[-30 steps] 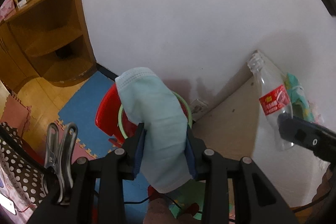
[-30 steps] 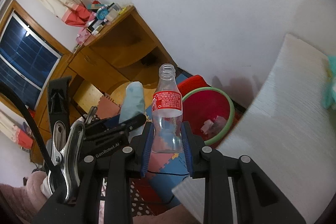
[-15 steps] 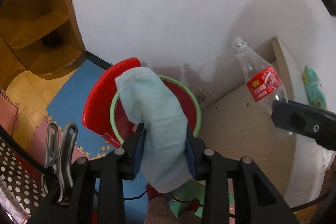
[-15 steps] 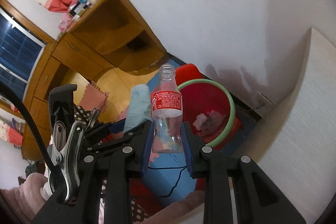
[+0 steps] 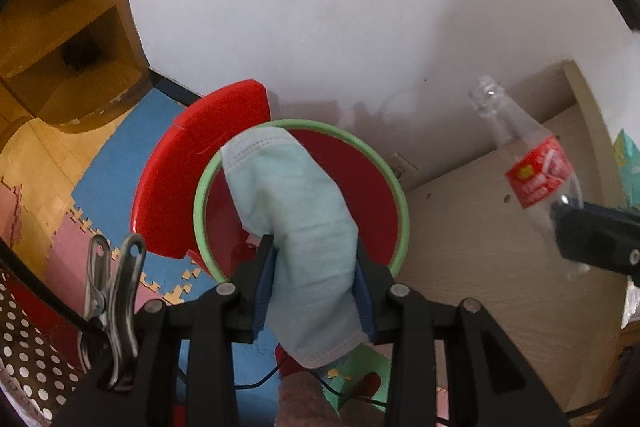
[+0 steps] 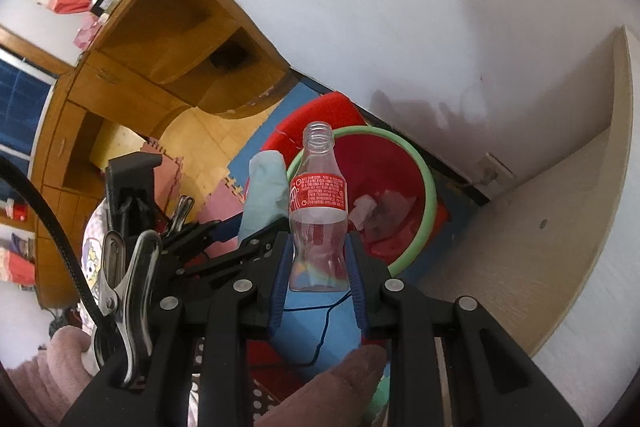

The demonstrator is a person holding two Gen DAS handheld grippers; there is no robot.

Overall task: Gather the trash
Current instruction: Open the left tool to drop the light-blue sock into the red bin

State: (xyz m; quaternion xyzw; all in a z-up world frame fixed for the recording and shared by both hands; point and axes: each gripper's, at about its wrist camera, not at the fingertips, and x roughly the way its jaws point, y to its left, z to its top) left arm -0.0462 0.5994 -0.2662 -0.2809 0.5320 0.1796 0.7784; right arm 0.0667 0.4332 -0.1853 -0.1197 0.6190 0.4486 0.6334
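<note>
My left gripper (image 5: 316,287) is shut on a pale blue face mask (image 5: 296,211), which hangs over the red bin with the green rim (image 5: 400,203) on the floor. My right gripper (image 6: 318,267) is shut on an empty clear plastic bottle with a red label (image 6: 318,203), held upright just before the same bin (image 6: 428,187). Crumpled scraps (image 6: 376,207) lie at the bin's bottom. In the left wrist view the bottle (image 5: 532,171) and the right gripper's finger (image 5: 596,239) show at the right. The mask (image 6: 266,187) appears left of the bottle in the right wrist view.
The bin's red lid (image 5: 200,163) stands open at its left. A white wall rises behind it. A pale desk side (image 6: 560,219) is at the right, a wooden corner shelf (image 6: 168,39) at the left. Foam floor mats (image 5: 120,155) and a cable lie below.
Both grippers have come down toward the bin, which now looks larger and nearer. The mask now hangs over the bin's opening. Both grips are unchanged.
</note>
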